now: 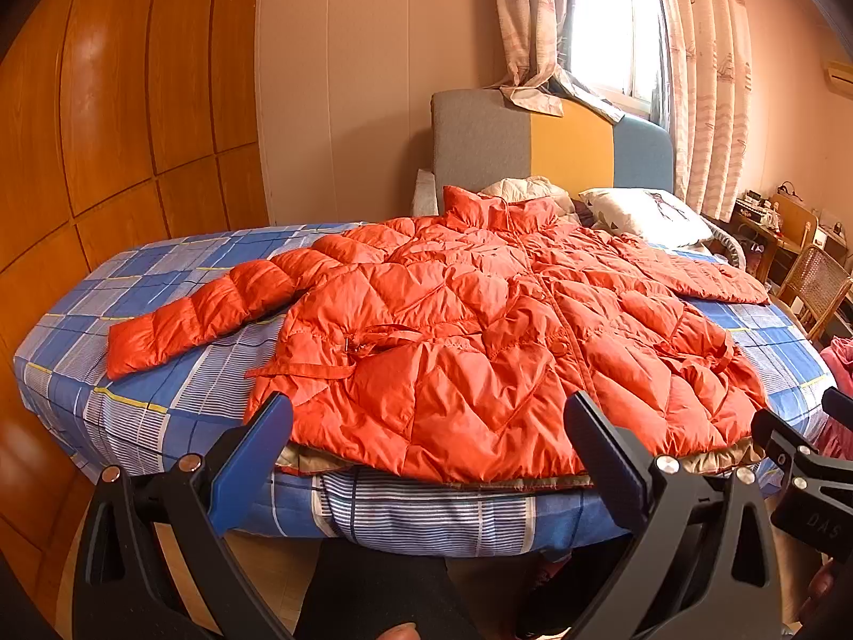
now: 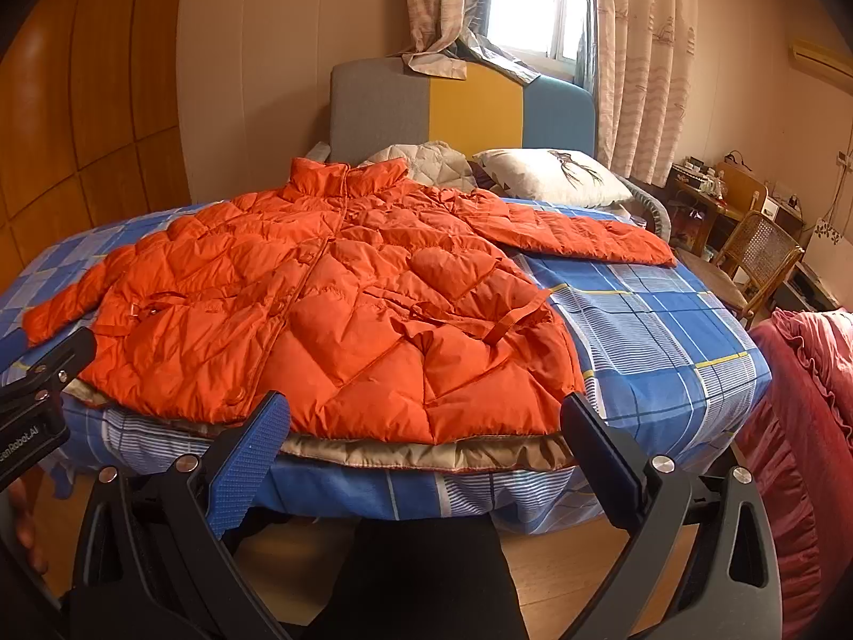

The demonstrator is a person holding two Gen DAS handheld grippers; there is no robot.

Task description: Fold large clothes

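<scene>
An orange quilted jacket point(image 1: 469, 330) lies flat, front up, across the bed point(image 1: 160, 416) w/ a blue plaid sheet — both sleeves spread out to the sides, collar toward the headboard point(image 1: 480, 144), hem at the near bed edge w/ its beige lining showing underneath. A loose belt strap crosses the waist.

Left gripper point(image 1: 426, 421) hovers just short of the hem, jaws spread wide, nothing between them. Right gripper point(image 2: 426, 421) sits alongside, also spread wide and empty, aimed at the hem nearer the jacket's other side.

Around: pillow point(image 2: 554, 176) and a pale quilted blanket point(image 2: 421, 160) bunched at the head of the bed, behind the collar. Curtains point(image 2: 640, 64) drape onto the headboard top. Wood-panel wall point(image 1: 106, 133) on one side; wicker chair point(image 2: 762, 256) and cluttered desk point(image 2: 709, 186) on the other. A red ruffled cloth point(image 2: 799, 400) sits close by the bed's near corner. Dark trouser leg of the person shows below the grippers.
</scene>
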